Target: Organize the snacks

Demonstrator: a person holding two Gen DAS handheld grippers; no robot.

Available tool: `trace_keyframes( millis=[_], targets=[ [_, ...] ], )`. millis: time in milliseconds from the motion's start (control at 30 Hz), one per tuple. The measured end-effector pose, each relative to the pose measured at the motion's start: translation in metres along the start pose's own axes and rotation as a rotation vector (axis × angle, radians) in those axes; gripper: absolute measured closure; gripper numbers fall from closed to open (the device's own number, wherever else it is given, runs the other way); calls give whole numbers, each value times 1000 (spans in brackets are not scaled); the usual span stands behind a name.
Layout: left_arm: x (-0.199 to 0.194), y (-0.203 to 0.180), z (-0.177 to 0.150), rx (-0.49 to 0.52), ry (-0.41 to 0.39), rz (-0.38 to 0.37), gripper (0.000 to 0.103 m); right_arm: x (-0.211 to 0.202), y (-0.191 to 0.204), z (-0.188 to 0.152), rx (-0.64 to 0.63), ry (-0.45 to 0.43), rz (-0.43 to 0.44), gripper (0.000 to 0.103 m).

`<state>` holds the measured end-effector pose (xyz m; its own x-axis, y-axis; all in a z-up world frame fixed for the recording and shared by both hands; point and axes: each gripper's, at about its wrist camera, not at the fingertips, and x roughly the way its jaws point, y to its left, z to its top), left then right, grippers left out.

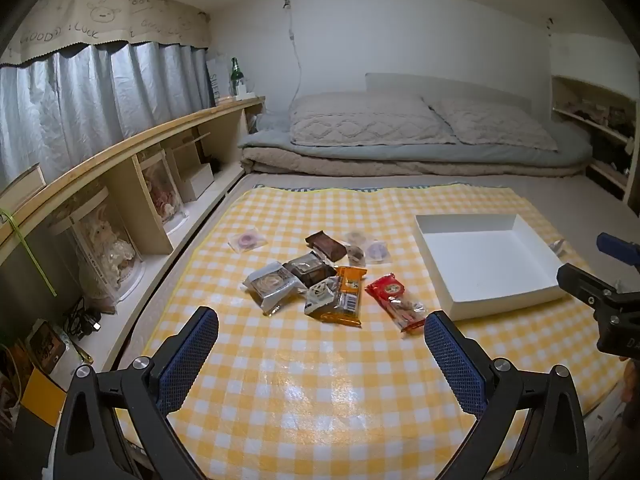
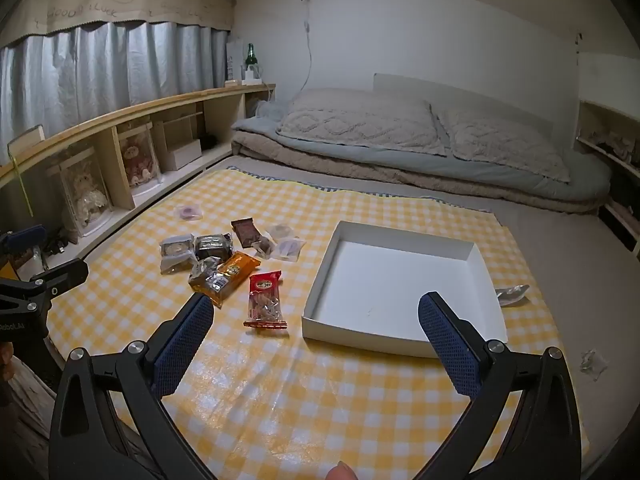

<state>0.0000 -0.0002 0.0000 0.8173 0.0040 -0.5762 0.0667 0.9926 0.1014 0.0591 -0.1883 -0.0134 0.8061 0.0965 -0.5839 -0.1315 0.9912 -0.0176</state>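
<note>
Left wrist view shows your left gripper [image 1: 320, 344] spread wide and empty below the snack pile [image 1: 316, 276] at frame centre; your right gripper [image 2: 314, 332] gapes too, over the white box [image 2: 396, 280]; overlapping slick wrappers may drag neighbours or slip

One white box [image 2: 400, 280], two pillows [image 2: 360, 124] — roughly ten wrapped snacks [image 2: 224, 276], one green bottle [image 2: 251, 56].
</note>
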Motion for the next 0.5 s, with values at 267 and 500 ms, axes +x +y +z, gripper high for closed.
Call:
trace_keyframes(
  millis=[267, 500],
  targets=[
    [0, 0, 0, -1, -1, 1, 0, 0, 0, 0, -3, 6, -2, 0],
    [-1, -1, 0, -4, 2, 2, 0, 0, 0, 1, -4, 6, -1, 0]
  ],
)
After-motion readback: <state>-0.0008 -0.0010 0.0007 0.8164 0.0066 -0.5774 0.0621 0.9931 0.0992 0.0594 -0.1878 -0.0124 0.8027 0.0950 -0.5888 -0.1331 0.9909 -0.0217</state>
